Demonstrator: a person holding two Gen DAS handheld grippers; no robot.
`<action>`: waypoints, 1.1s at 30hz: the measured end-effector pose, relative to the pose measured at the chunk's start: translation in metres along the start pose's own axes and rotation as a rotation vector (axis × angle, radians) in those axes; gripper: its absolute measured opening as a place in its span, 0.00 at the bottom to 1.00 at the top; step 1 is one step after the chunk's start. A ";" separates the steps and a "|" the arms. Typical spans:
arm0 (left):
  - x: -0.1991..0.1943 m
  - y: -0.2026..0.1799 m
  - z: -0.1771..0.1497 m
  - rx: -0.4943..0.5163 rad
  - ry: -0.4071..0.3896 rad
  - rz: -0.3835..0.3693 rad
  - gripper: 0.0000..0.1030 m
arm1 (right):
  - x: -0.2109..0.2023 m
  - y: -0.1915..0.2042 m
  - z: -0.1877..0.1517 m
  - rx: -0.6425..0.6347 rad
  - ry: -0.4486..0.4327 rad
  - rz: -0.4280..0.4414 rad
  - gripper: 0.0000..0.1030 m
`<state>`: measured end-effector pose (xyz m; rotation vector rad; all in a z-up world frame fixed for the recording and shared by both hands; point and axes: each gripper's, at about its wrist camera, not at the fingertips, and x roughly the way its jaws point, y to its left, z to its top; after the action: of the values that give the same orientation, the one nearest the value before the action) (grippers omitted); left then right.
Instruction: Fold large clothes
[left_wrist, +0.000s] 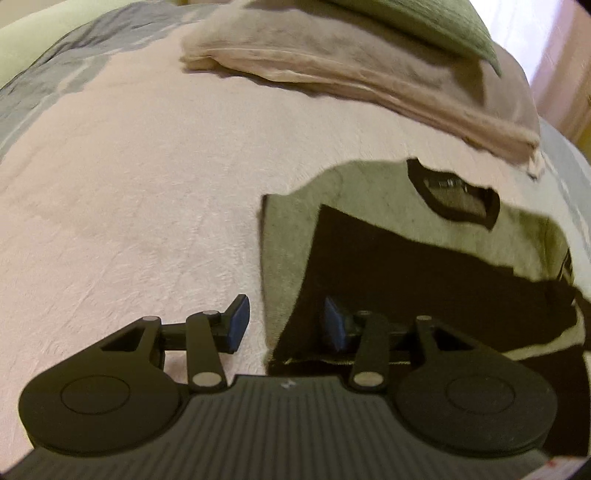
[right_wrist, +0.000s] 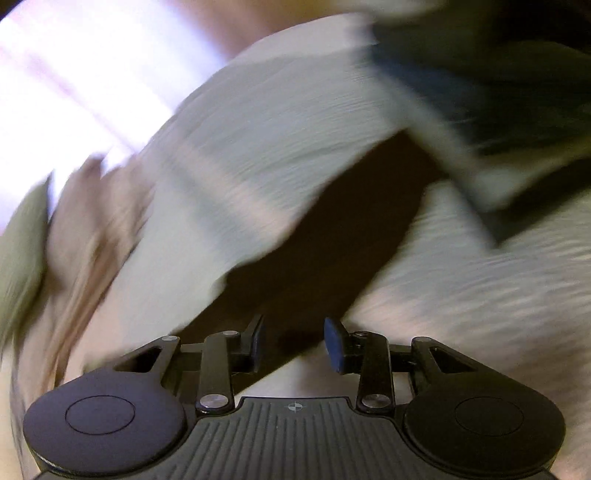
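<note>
A grey sweatshirt (left_wrist: 369, 184) with black panels and a black collar (left_wrist: 458, 218) lies flat on the pink bed cover (left_wrist: 129, 203), right of centre in the left wrist view. My left gripper (left_wrist: 286, 325) hovers open over the garment's left edge, which runs between the fingers without being pressed by the pads (left_wrist: 238, 321). The right wrist view is heavily blurred. In it my right gripper (right_wrist: 295, 343) stands open, and a dark band of cloth (right_wrist: 332, 240) runs diagonally from between its fingers up to the right. Nothing is pinched there.
A folded beige blanket (left_wrist: 351, 66) lies at the far side of the bed with a green pillow (left_wrist: 424, 22) on it. A grey patterned cover (left_wrist: 55, 81) shows at the far left. Pale bedding (right_wrist: 258, 129) and a bright window (right_wrist: 74, 74) fill the blurred right view.
</note>
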<state>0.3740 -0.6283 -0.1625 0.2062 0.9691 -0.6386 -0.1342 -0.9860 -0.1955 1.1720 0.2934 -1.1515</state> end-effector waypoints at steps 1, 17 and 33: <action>-0.003 0.002 0.000 -0.026 0.004 0.001 0.39 | 0.005 -0.016 0.006 0.075 -0.016 0.013 0.31; -0.018 0.038 -0.013 -0.283 0.060 0.002 0.39 | 0.004 0.092 0.020 -0.306 -0.244 -0.106 0.04; -0.042 0.069 -0.042 -0.357 0.075 -0.044 0.38 | 0.000 0.257 -0.335 -1.676 0.144 0.243 0.62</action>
<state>0.3686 -0.5377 -0.1597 -0.1082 1.1450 -0.4905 0.1967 -0.7239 -0.1925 -0.2249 0.9426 -0.2838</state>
